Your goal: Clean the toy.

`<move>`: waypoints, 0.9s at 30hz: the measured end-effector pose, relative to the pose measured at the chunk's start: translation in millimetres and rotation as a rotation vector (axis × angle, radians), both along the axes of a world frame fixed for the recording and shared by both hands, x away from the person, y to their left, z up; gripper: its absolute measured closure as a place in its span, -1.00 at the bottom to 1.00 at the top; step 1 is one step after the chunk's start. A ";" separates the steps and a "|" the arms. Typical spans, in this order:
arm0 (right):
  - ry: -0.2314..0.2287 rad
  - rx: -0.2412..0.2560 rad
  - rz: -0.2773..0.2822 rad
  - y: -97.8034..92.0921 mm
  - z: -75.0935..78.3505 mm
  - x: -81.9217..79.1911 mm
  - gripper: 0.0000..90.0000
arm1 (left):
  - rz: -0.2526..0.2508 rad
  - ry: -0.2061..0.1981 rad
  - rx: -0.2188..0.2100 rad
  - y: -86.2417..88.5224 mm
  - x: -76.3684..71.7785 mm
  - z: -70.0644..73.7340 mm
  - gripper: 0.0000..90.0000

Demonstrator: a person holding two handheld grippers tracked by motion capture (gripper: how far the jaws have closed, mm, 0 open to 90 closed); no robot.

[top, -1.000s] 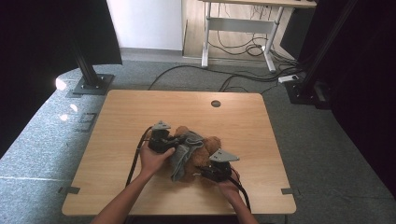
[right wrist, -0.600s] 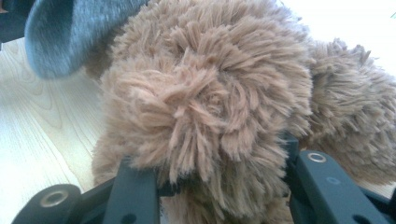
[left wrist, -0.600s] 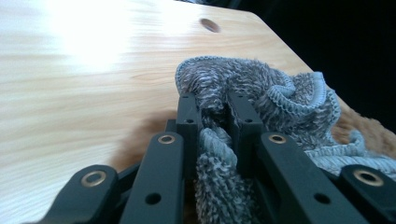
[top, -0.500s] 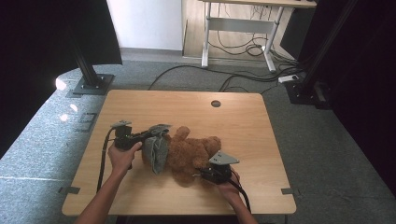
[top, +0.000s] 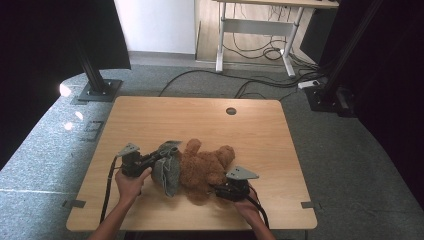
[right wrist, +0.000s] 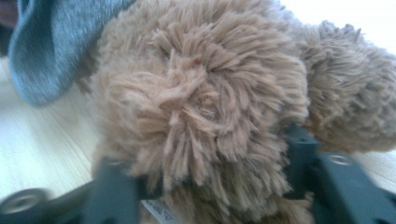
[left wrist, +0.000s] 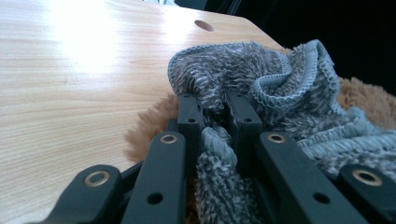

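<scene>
Bear (top: 205, 167) lies on the desk (top: 150, 120), near its front edge; the grey towel (top: 167, 167) is bunched against the bear's left side; left tongs (top: 161, 156) are closed tight on a towel fold; right tongs (top: 218, 190) clasp the bear's plush from the front; to do this well, hold the bear firmly, draw the towel away slowly, low over the desk.

Bright glare washes the table (left wrist: 70, 42) toward eleven o'clock; the teddy bear (right wrist: 201, 107) looks soft and blurred; dark surroundings in the high view.
</scene>
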State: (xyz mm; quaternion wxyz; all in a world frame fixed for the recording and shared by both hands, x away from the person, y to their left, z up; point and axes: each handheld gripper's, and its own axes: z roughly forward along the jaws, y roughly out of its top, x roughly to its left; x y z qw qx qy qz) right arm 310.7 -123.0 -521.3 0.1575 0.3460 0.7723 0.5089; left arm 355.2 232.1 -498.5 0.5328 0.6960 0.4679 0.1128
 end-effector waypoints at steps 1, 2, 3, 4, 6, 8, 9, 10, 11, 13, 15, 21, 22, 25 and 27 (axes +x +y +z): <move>0.019 0.026 0.004 -2.8 1.5 1.5 -0.21 | -0.001 -0.002 -0.003 -0.3 -0.7 -0.8 0.73; 0.032 0.037 0.006 -5.3 2.5 2.4 -0.28 | -0.001 -0.004 -0.005 -0.3 -1.2 -1.8 0.73; 0.051 0.059 0.007 -9.4 4.2 4.2 -0.36 | -0.002 -0.009 0.000 -0.8 -1.7 -1.9 0.73; 0.067 0.079 0.009 -13.0 5.9 5.6 -0.38 | 0.000 -0.015 0.006 -1.3 -2.2 -1.9 0.73; 0.083 0.116 0.014 -18.5 9.8 8.7 -0.42 | -0.001 -0.023 0.017 -2.4 -2.9 -2.1 0.73; 0.090 0.130 0.018 -20.5 15.1 12.6 -0.43 | -0.001 -0.025 0.021 -2.8 -3.1 -2.3 0.73; 0.096 0.136 0.022 -20.1 17.3 15.1 -0.45 | -0.001 -0.024 0.021 -2.8 -3.0 -2.4 0.73; 0.106 0.145 0.025 -19.4 19.3 17.5 -0.46 | -0.001 -0.024 0.021 -2.7 -3.0 -2.5 0.73; 0.114 0.154 0.029 -18.8 21.0 19.9 -0.47 | -0.001 -0.025 0.021 -2.7 -3.0 -2.7 0.73; 0.122 0.171 0.027 -17.8 25.1 23.8 -0.49 | 0.000 -0.024 0.017 -2.7 -3.1 -3.1 0.73; 0.114 0.188 0.019 -16.8 32.4 27.8 -0.50 | 0.002 -0.024 0.013 -2.7 -3.2 -3.7 0.73; 0.195 0.096 0.018 3.3 38.7 47.4 -0.31 | 0.000 -0.021 0.009 -2.2 -3.6 -3.8 0.73; 0.204 0.081 0.028 7.7 36.7 47.7 -0.25 | 0.000 -0.020 0.008 -2.1 -3.8 -3.8 0.73; 0.174 0.027 0.019 16.1 32.6 42.8 0.18 | -0.003 -0.012 -0.003 -1.2 -4.1 -3.7 0.73; 0.157 0.029 0.029 13.9 29.8 37.4 0.36 | -0.010 0.001 -0.013 -0.7 -3.9 -1.2 0.73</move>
